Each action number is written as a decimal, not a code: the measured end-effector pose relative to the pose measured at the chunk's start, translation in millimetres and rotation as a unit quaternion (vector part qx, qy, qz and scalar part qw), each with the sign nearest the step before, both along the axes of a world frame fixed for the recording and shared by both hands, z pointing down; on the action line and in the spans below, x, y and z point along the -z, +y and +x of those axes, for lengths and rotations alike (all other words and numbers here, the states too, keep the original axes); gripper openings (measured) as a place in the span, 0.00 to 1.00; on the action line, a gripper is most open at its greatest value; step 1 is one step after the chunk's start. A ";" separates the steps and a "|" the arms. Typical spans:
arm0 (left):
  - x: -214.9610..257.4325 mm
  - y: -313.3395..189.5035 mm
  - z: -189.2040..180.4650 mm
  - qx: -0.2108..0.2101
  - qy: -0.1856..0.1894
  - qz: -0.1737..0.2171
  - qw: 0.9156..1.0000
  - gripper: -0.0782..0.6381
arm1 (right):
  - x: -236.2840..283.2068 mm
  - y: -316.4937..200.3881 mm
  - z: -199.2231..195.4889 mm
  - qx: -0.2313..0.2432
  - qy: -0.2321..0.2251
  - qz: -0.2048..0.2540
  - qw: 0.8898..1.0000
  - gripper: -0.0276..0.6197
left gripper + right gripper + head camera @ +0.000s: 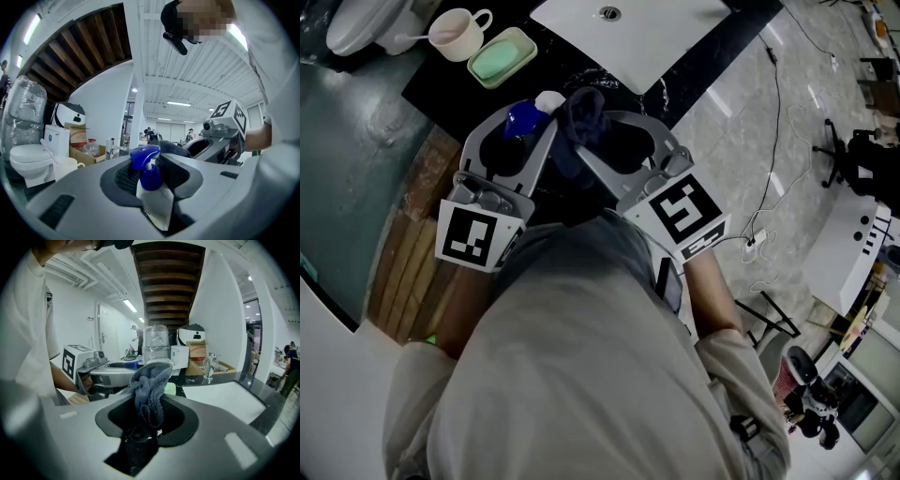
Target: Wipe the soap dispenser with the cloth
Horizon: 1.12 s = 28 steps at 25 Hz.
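Observation:
A soap dispenser [525,118] with a blue pump head and a white body [154,201] stands upright between the jaws of my left gripper [517,136], which is shut on it. My right gripper [602,141] is shut on a bunched dark grey cloth [584,117]. In the head view the cloth lies right beside the pump head, touching or nearly touching it. The right gripper view has the cloth [151,390] sticking up out of the jaws, with the left gripper [101,369] close at the left. From the left gripper view the cloth [176,149] sits just behind the blue pump [146,161].
Both grippers hover over a black counter [450,89]. On it are a cream cup with a spoon [459,34] and a green soap dish [502,55]. A white sink [628,33] lies beyond, with a tap [209,365]. Wooden slats [412,244] are at the left.

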<state>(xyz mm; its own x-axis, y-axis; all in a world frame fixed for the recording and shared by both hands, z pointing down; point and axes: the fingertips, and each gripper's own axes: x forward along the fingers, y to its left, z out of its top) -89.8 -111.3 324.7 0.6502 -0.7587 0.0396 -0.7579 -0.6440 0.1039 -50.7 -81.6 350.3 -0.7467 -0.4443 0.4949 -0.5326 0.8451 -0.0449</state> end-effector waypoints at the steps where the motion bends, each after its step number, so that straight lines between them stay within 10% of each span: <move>1: 0.3 0.1 0.1 0.000 0.000 0.000 1.000 0.28 | 0.5 -1.0 0.1 -0.001 -0.001 0.001 1.000 0.23; 28: -1.8 0.9 2.4 -0.011 -0.011 -0.009 1.000 0.28 | 0.0 -22.6 3.0 -0.029 -0.035 -0.011 0.999 0.23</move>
<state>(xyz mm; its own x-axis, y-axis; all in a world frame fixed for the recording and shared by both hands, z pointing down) -87.3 -110.3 326.5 0.6662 -0.7427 0.0678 -0.7452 -0.6594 0.0991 -47.8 -104.2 350.4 -0.7530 -0.4779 0.4524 -0.5757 0.8114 -0.1011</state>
